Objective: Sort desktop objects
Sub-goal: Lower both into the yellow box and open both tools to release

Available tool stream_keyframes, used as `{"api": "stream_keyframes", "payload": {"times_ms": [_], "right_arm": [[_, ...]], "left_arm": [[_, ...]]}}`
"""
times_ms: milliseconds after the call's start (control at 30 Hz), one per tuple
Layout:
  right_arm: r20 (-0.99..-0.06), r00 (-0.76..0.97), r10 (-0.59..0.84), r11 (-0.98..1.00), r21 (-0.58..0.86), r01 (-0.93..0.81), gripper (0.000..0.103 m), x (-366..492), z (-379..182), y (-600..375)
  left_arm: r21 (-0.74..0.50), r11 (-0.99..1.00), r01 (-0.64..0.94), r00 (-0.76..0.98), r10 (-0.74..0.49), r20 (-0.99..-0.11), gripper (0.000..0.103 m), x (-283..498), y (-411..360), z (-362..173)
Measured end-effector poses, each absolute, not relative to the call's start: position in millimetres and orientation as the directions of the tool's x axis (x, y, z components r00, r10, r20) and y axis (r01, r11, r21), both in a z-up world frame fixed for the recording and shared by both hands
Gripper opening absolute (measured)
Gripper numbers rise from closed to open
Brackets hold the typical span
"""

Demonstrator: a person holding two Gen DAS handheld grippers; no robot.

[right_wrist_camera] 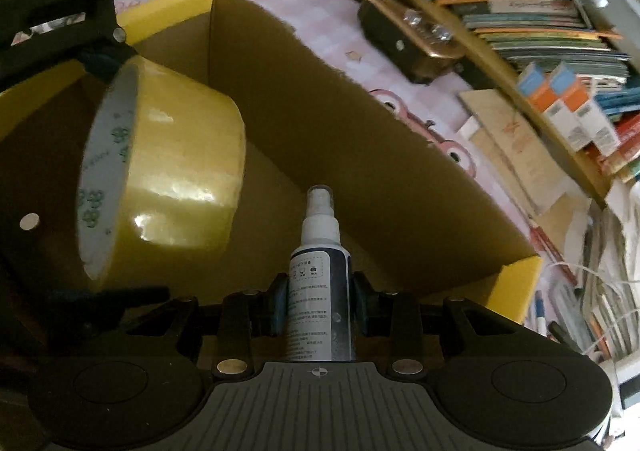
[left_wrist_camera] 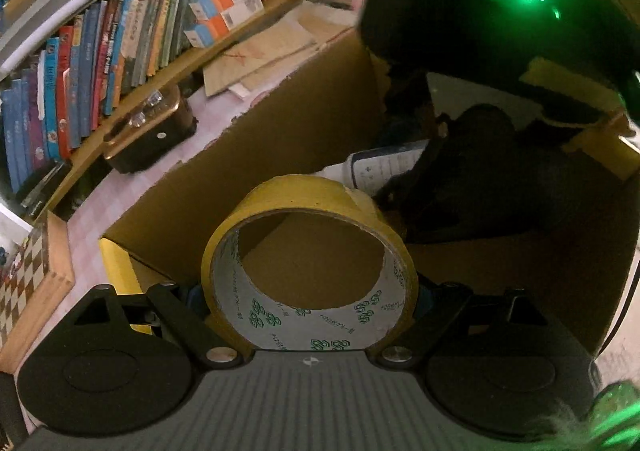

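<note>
Left tool (left_wrist_camera: 310, 297): clamped on the yellow tape roll (left_wrist_camera: 308, 251), above the cardboard box (left_wrist_camera: 304, 123).
Tape core: green logos, print unreadable.
Right tool (right_wrist_camera: 320, 305): gripping the spray bottle (right_wrist_camera: 320, 279), nozzle toward the box's inner wall.
Bottle label: small print, illegible.
Counter (right_wrist_camera: 312, 11): pink checked, box on it.

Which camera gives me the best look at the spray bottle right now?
The right wrist view: the spray bottle stands centred, clamped in the right tongs, nozzle and label plain, over the cardboard box. The left wrist view shows only part of its label, behind the tape roll.
</note>
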State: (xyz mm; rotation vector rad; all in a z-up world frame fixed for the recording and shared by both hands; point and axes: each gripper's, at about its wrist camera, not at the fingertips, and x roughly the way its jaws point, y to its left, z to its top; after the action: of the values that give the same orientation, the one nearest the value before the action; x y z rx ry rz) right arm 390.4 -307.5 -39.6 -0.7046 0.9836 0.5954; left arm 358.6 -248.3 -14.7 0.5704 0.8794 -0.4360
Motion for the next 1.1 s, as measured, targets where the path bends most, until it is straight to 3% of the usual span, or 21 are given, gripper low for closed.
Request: {"api": "stream_keyframes", "payload": {"times_ms": [367, 467, 633, 733, 833, 1100], "right_arm": [[-0.885, 0.446, 0.131, 0.604, -0.286, -0.744, 0.034, 391, -41, -304], [-0.865, 0.482, 0.142, 0.626, -0.299, -0.721, 0.036, 390, -37, -308], [-0.824, 0.530, 0.200, 0.686, -0.269, -0.676, 0.044, 380, -18, -320], [-0.757, 0.603, 0.253, 0.753, -0.237, -0.614, 0.048, 367, 0, -331], [-0.630, 0.728, 0.269, 0.842, -0.213, -0.495, 0.058, 345, 25, -343], [-0.443, 0.847, 0.293, 0.926, -0.089, -0.366, 0.060, 291, 69, -363]], "left_arm": [[0.295, 0.753, 0.588, 0.536, -0.089, -0.839, 0.092, 359, -253, -20], [0.330, 0.764, 0.555, 0.577, -0.069, -0.814, 0.099, 354, -253, -16], [0.352, 0.790, 0.501, 0.653, -0.078, -0.753, 0.100, 335, -246, 1], [0.325, 0.832, 0.450, 0.702, -0.105, -0.705, 0.100, 322, -236, 19], [0.299, 0.877, 0.376, 0.759, -0.107, -0.642, 0.102, 305, -228, 38], [0.209, 0.963, 0.168, 0.880, -0.051, -0.472, 0.103, 241, -206, 74]]}}
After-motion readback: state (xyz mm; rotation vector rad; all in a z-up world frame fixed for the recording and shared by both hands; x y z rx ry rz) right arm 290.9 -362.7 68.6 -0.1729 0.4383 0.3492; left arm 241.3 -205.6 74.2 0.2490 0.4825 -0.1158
